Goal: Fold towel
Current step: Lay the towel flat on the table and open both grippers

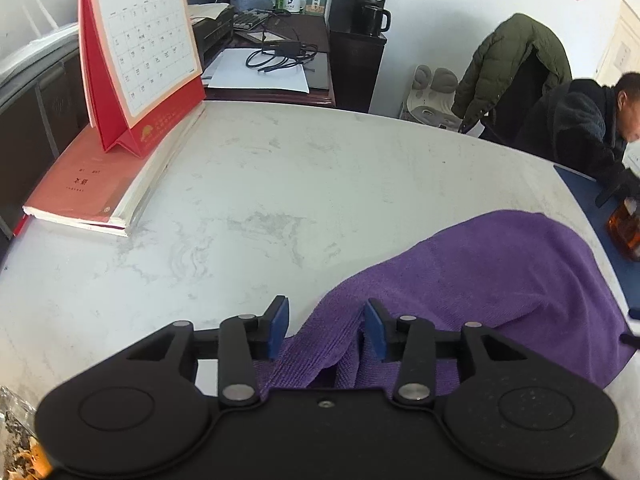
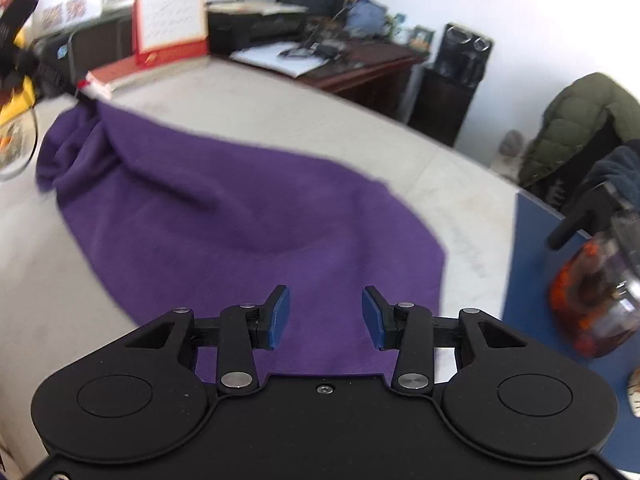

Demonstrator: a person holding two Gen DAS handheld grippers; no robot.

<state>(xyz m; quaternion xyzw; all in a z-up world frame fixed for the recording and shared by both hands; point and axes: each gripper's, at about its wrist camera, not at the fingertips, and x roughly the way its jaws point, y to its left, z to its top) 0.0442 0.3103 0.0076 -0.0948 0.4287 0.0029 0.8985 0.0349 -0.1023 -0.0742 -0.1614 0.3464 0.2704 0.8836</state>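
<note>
**a:** so where's the fold at? the purple towel (image 2: pixel 248 216) sits on the pale marbled table (image 1: pixel 280 184), one layer doubled over, filling the middle of the right wrist view and the lower right of the left wrist view. looks to me like a first fold is laid down and both grippers are letting go.

**b:** agreed. left gripper (image 1: pixel 326 330) has its blue pads parted, with a bunched ridge of towel running up between them, but the pads don't look to be pressing on it. right gripper (image 2: pixel 325 318) is parted too, flat cloth under the gap, nothing pinched.

**a:** fabric looks like soft microfibre, fine ribbed pile, floppy. far end in the upper left of the right view is crumpled into a lump, not square at all.

**b:** yeah, so my guess is the next move needs that bunched end smoothed or re-grabbed at the corners before another fold, otherwise the edges won't line up.

**a:** also a glass teapot (image 2: pixel 596 296) at the right edge, close to the towel. the red desk calendar (image 1: pixel 140 52) on its red book (image 1: pixel 80 188) is well clear, upper left.
</note>
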